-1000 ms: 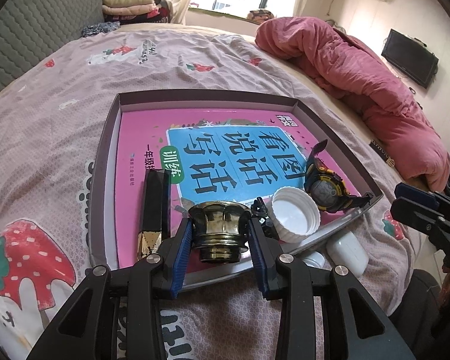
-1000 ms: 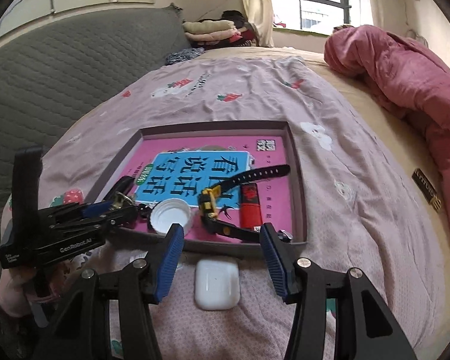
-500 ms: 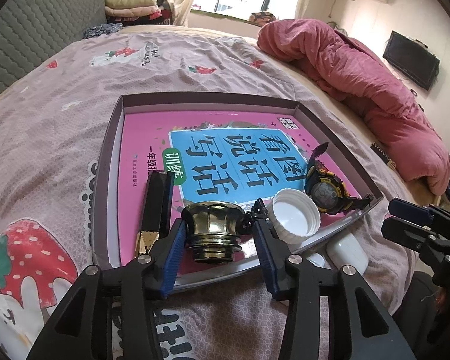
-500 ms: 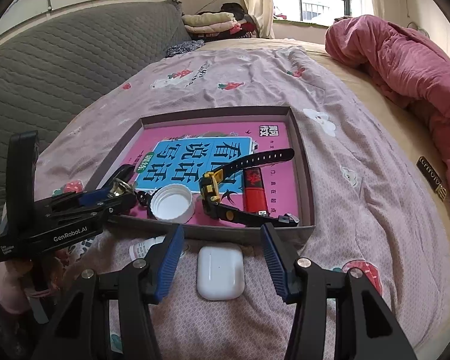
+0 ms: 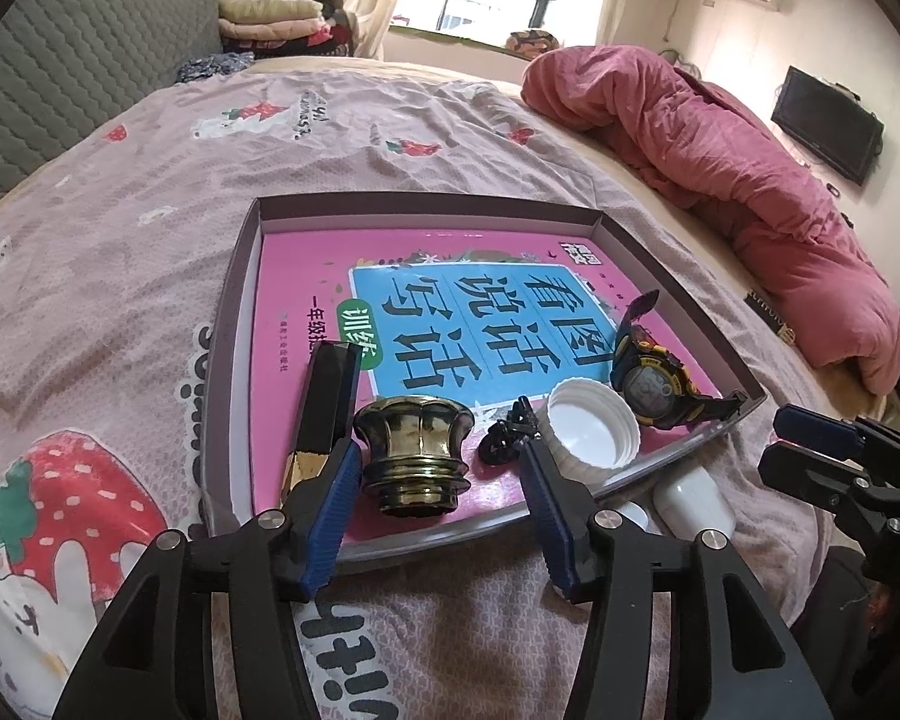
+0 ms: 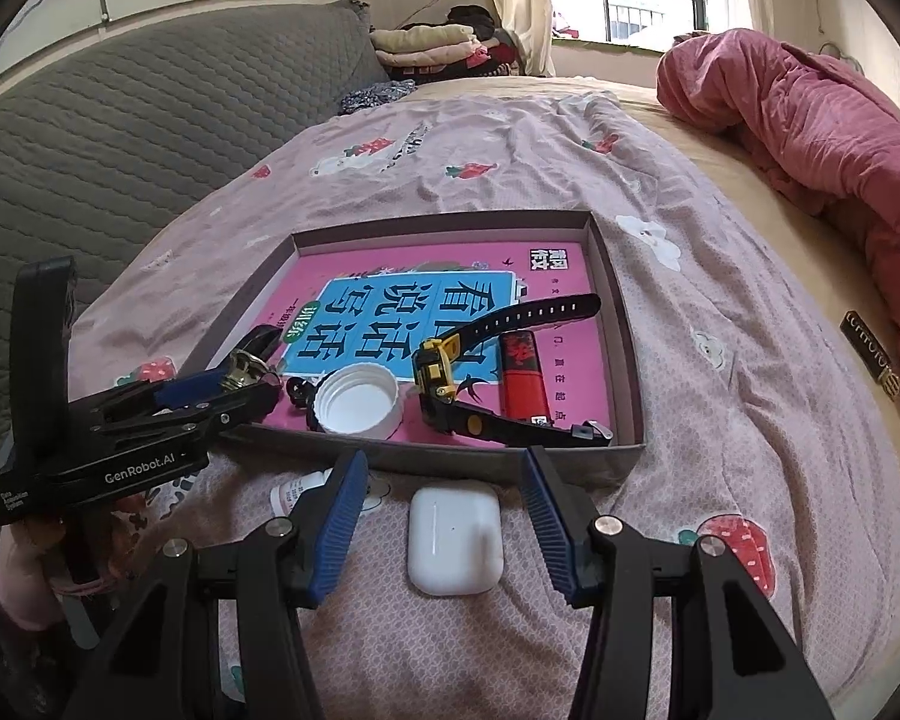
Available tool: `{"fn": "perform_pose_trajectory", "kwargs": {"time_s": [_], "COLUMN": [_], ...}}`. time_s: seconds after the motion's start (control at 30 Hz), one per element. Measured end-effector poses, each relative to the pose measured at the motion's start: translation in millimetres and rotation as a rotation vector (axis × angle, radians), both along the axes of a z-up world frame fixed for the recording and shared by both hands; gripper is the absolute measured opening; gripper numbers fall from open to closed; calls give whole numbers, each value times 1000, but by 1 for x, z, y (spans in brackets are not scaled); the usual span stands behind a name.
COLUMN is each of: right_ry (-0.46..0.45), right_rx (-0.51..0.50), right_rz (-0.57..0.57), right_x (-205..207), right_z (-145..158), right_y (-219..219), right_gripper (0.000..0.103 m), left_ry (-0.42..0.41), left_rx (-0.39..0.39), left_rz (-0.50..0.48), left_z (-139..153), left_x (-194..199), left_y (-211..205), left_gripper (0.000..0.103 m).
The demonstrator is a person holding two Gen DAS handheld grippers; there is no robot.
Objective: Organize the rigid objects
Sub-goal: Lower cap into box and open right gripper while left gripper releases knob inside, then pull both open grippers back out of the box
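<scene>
A shallow brown tray (image 5: 234, 324) (image 6: 624, 360) on the bed holds a pink book. On the book are a brass crown-shaped cap (image 5: 414, 456) (image 6: 243, 367), a black-and-gold stick (image 5: 324, 408), a white screw cap (image 5: 591, 432) (image 6: 357, 399), a black-and-yellow watch (image 5: 651, 384) (image 6: 450, 372) and a red lighter-like piece (image 6: 525, 375). My left gripper (image 5: 438, 450) (image 6: 258, 387) is opening around the brass cap, and its pads stand off it. My right gripper (image 6: 444, 459) (image 5: 810, 450) is open, with a white earbud case (image 6: 455, 540) (image 5: 693, 498) lying on the bedspread between its fingers, untouched.
A small black clip-like piece (image 5: 507, 438) lies beside the white cap. A small white bottle (image 6: 294, 492) pokes out in front of the tray. A rumpled pink quilt (image 6: 810, 138) fills the right side, a grey padded headboard (image 6: 120, 138) the left. A dark label (image 6: 870, 354) lies on the sheet.
The left jaws have spread away from the brass cap, which stays standing in the tray. The right gripper and the earbud case have not moved.
</scene>
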State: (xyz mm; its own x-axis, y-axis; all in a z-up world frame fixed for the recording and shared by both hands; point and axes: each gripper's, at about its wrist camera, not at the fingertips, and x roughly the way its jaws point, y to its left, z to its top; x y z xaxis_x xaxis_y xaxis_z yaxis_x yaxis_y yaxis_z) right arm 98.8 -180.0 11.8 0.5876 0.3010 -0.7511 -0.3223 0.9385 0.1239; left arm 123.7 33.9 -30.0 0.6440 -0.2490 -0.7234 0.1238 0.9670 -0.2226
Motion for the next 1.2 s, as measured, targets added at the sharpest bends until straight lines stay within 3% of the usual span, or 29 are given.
{"fn": "perform_pose_trajectory", "kwargs": {"time_s": [0.3,0.4,0.57,0.87,1.2], "right_ry": [-31,-36,-33,0,46], "right_rx": [-10,-4,3,6,-51], "right_rz": [13,16,18,21,40], "right_x": [-6,-9,-14,-26,-33], "right_z": [9,11,12,3,-21], "right_y": [-1,-2,-4,-6,-5], "right_gripper": [53,53,53,53,53], "left_ry": [-43,-76,-103,-92,-39], "left_rx": [9,-1,-4,28,118], "left_rz": [10,15,24,-39,-145], "left_z": [9,17,28,32,9], "left_x": [-11,-20,-35,-55,-61], "left_y": [1,3,5,-18,-55], "left_gripper": [57,63,64,65,65]}}
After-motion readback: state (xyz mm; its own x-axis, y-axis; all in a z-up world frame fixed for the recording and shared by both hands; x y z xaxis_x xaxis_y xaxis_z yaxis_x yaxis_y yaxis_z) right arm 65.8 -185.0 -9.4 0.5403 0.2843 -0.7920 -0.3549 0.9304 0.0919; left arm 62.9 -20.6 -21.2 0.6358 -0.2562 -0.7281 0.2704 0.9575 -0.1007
